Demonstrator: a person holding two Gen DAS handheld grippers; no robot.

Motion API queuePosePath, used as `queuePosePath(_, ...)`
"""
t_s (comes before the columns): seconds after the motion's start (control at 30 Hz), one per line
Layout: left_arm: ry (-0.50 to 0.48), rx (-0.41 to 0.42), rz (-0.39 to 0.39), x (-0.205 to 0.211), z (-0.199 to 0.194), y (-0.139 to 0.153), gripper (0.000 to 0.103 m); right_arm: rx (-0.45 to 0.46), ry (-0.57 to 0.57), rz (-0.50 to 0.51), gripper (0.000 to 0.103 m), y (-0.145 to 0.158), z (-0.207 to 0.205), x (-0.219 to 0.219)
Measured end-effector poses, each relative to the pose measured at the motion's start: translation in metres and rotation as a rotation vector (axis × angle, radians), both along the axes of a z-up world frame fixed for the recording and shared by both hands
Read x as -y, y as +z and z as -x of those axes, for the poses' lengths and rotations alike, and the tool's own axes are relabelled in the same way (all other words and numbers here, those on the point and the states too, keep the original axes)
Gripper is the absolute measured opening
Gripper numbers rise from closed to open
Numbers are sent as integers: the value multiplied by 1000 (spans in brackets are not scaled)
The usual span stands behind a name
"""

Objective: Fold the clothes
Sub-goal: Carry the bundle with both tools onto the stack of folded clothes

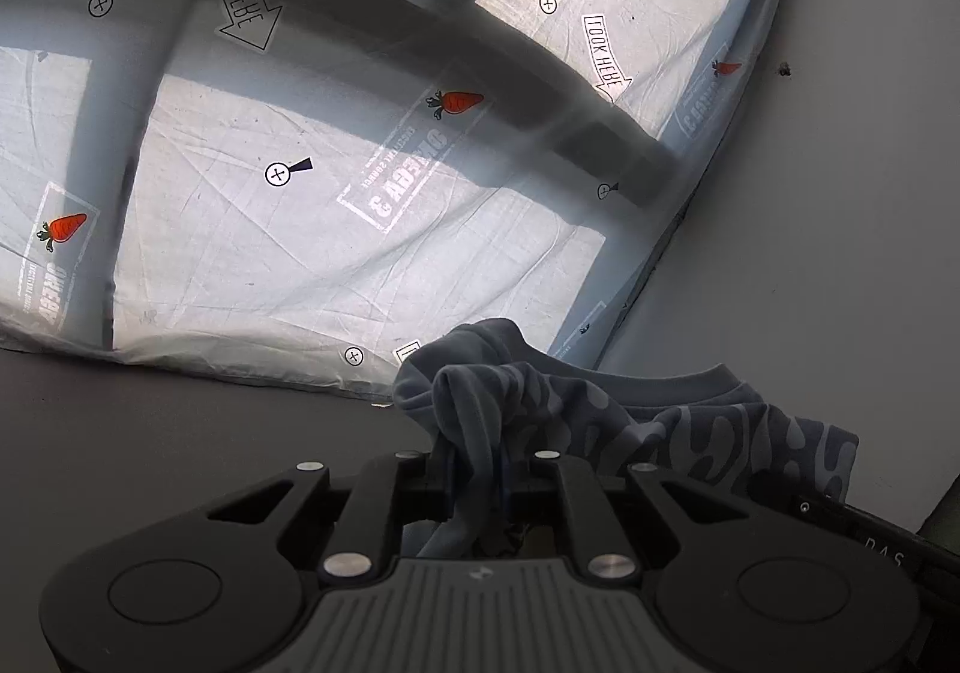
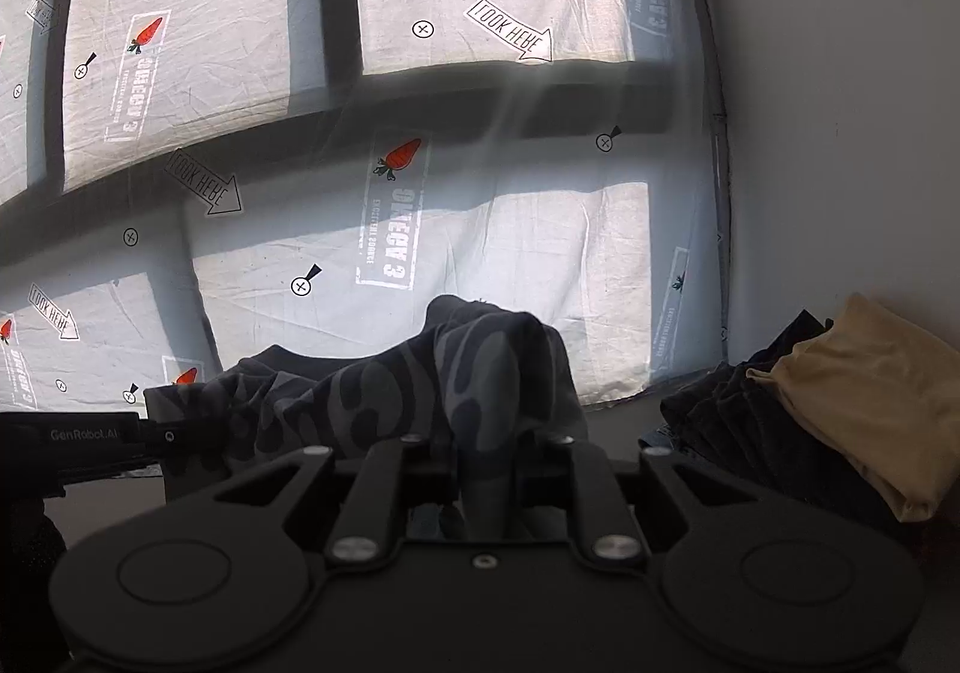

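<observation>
Grey fabric is what both sets of fingers have pinched: a grey sweatshirt with a darker blotchy print (image 1: 480,433) bunched up between the left gripper (image 1: 477,484) fingers, which sit narrow and clamped on a fold of it. Same story on the right gripper (image 2: 487,478), narrow and gripping another bunch of that sweatshirt (image 2: 420,385). The garment hangs stretched between the two, with its ribbed collar (image 1: 690,376) showing at about 2 o'clock from the left fingers. In the right view the other gripper's black body sits at 9 o'clock. Further out, at 3 o'clock from the right fingers, a folded tan garment (image 2: 870,403) lies on a pile of dark clothes (image 2: 726,409) on the dark bench (image 2: 618,421). Behind everything, at 12 o'clock, hangs a white printed sheet with carrots and arrows (image 2: 510,253), backlit by a window, next to a plain white wall (image 2: 840,132).
</observation>
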State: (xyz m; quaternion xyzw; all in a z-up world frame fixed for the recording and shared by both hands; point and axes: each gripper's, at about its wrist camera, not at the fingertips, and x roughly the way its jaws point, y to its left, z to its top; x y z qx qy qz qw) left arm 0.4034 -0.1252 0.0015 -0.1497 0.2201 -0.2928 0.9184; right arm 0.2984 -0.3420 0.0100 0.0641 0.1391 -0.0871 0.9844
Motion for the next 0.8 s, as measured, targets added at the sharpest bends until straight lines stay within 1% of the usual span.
queuePosePath(0.07,-31,25,13,31,16,9,14,28,-38,15,16,6,15,28)
queuePosePath(0.17,-47,67,17,85,43,22,14,77,-70,-7,16,12,37,94)
queuePosePath(0.27,-62,74,46,147,63,30,14,107,-94,3,16,19,55,160)
queuePosePath(0.33,-75,74,68,184,74,30,14,124,-110,45,16,24,65,200)
queuePosePath(0.4,-97,65,70,230,81,27,14,129,-135,81,16,29,69,240)
queuePosePath(0.5,-156,17,47,286,79,23,14,107,-172,77,17,37,62,295)
queuePosePath(0.57,-183,28,22,316,74,23,14,102,-184,106,17,42,53,328)
queuePosePath(0.67,-215,54,-8,356,63,25,14,127,-194,110,17,51,36,365)
queuePosePath(0.8,-186,89,-42,387,28,26,14,142,-184,124,17,50,0,398)
